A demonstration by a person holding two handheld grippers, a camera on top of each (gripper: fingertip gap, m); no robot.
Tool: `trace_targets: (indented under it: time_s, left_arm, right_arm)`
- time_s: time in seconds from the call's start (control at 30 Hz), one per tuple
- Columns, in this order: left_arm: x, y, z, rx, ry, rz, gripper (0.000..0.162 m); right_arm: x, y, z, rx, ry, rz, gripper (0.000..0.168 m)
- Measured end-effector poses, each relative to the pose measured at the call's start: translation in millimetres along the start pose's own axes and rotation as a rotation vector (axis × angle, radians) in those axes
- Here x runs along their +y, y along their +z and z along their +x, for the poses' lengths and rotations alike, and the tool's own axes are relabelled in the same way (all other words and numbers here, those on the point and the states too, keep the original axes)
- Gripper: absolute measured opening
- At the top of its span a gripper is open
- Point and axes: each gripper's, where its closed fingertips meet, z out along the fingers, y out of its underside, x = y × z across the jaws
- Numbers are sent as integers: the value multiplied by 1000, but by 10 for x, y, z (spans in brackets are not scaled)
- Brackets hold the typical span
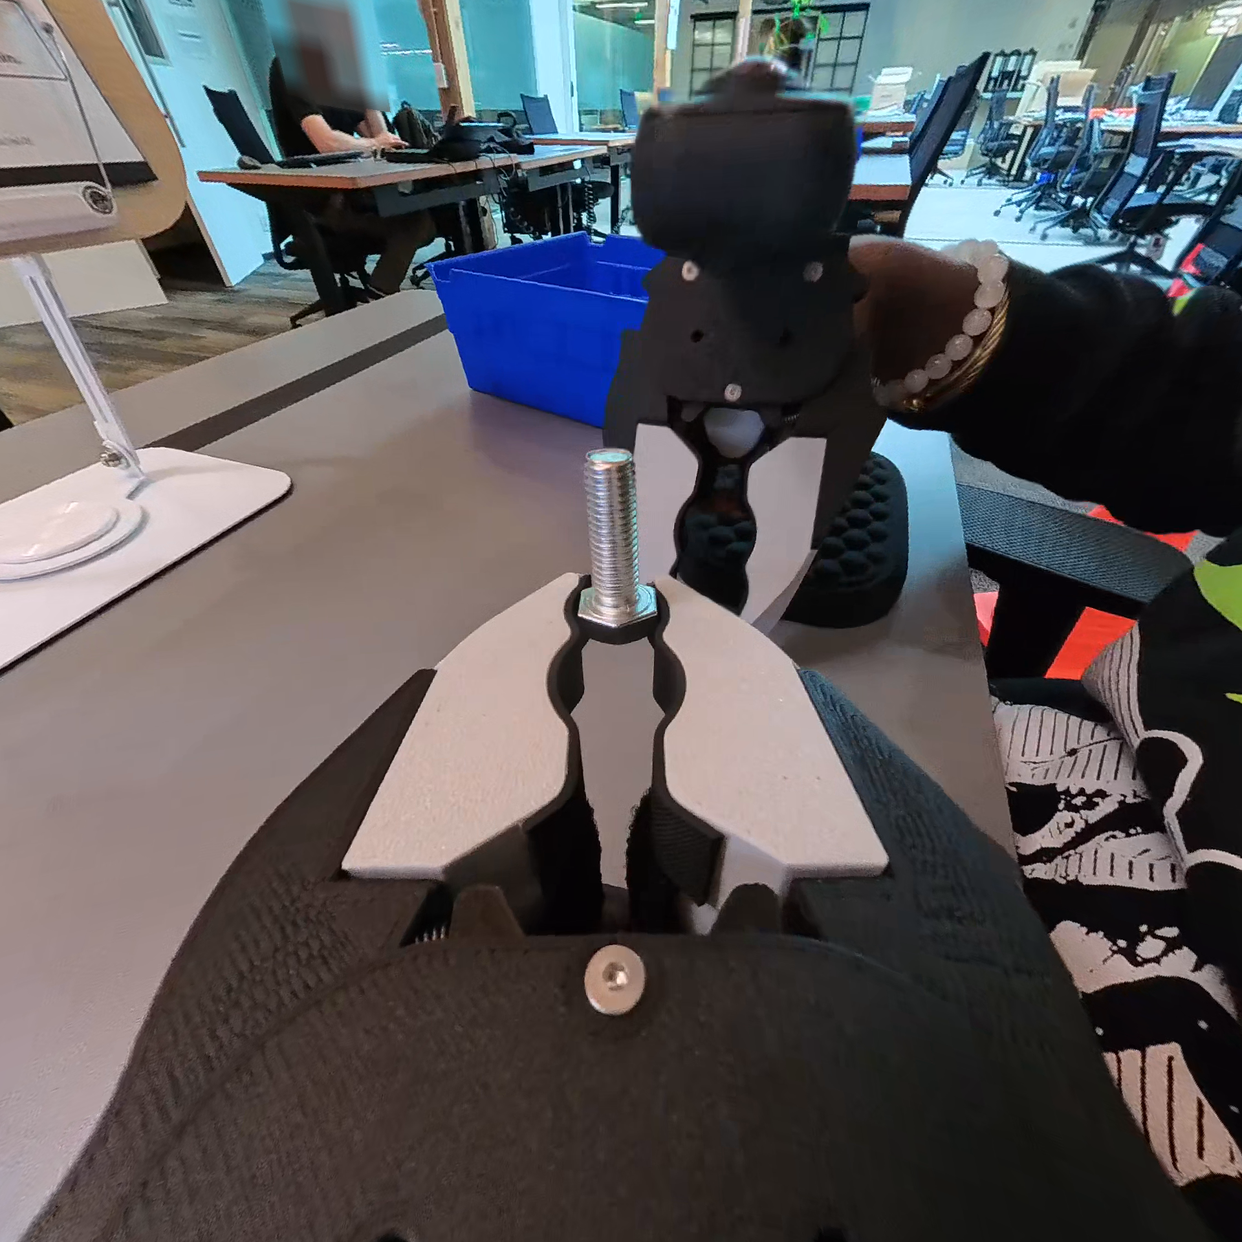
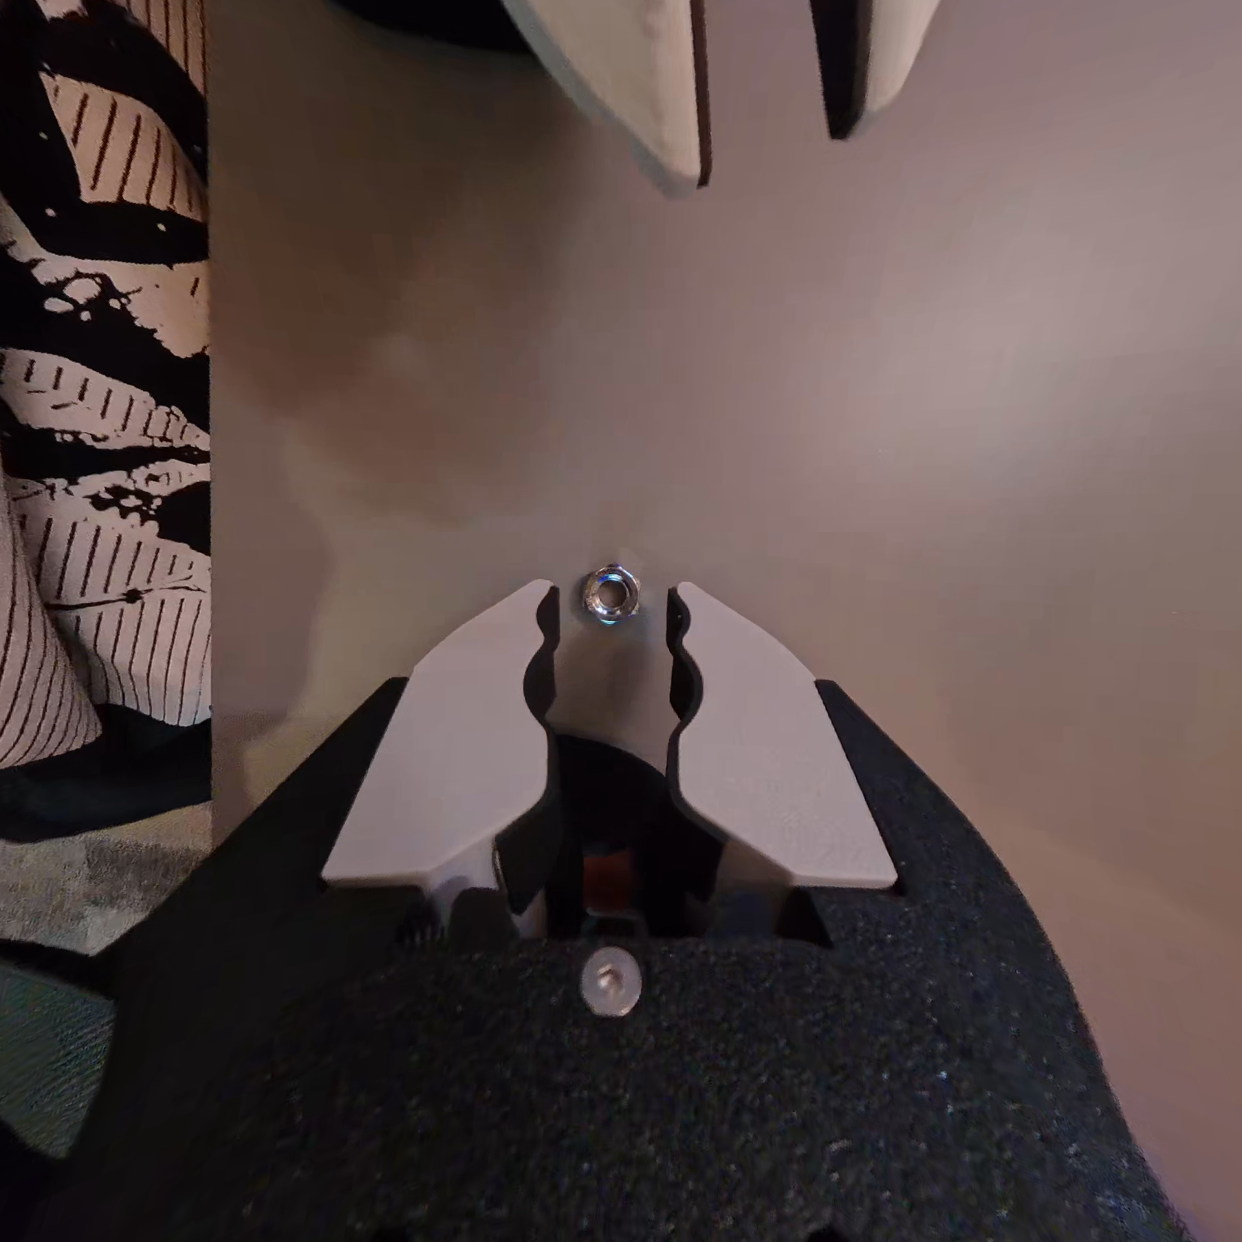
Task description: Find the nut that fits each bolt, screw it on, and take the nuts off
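The shiny threaded steel bolt stands upright, its hex head clamped in the left gripper jaws, so the thread is free to take a nut. The small silver hex nut lies flat on the grey tabletop between the parted, empty jaws of the right gripper, apparently ready to be picked up

Left gripper fingers clamped together, right gripper fingers parted, pointing down

Left wrist view is bright, daylit, bowed at its edges; right wrist view is dim and warm, soft shadows on the tabletop.
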Motion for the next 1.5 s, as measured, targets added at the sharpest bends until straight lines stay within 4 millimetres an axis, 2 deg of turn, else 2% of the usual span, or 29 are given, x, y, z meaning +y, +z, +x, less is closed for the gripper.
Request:
trace_targets:
  time_s: [0.1,0.33,0.6,0.8,0.87,0.93,1.07,1.13,1.2,1.27,1.4,1.5]
  left_arm:
    - [-11,-11,-15,-4,-10,11,16]
    - [-15,-16,-35,-13,-19,16,16]
    - [-11,-16,-40,-17,-21,16,16]
    - [32,13,-1,7,-10,-12,16]
    - [52,23,52,48,-4,-24,16]
    - [68,25,134,124,-7,-37,16]
    - [60,-39,384,374,-29,-36,16]
    - [42,-85,462,465,-47,-25,16]
    - [32,-114,501,514,-59,-17,16]
    - [39,-138,551,549,-43,-18,16]
    - [105,-154,652,593,15,-54,16]
    - [142,-137,666,591,31,-79,16]
  right_arm:
    - [66,54,19,-1,8,-77,29]
    - [80,75,-1,53,132,-118,26]
    - [109,105,22,88,117,-157,19]
    - [55,91,64,77,73,-65,17]
    - [-49,-55,67,59,40,27,18]
    - [-223,-329,41,44,-55,133,18]
    - [-702,-997,-77,32,-314,300,18]
    - [-941,-1195,-205,-13,-448,338,17]
    - [-1088,-1222,-291,-63,-543,298,17]
    - [-1158,-1140,-333,-106,-626,224,18]
    - [-1171,-924,-317,-175,-710,105,17]
    - [-1146,-843,-353,-232,-724,63,17]
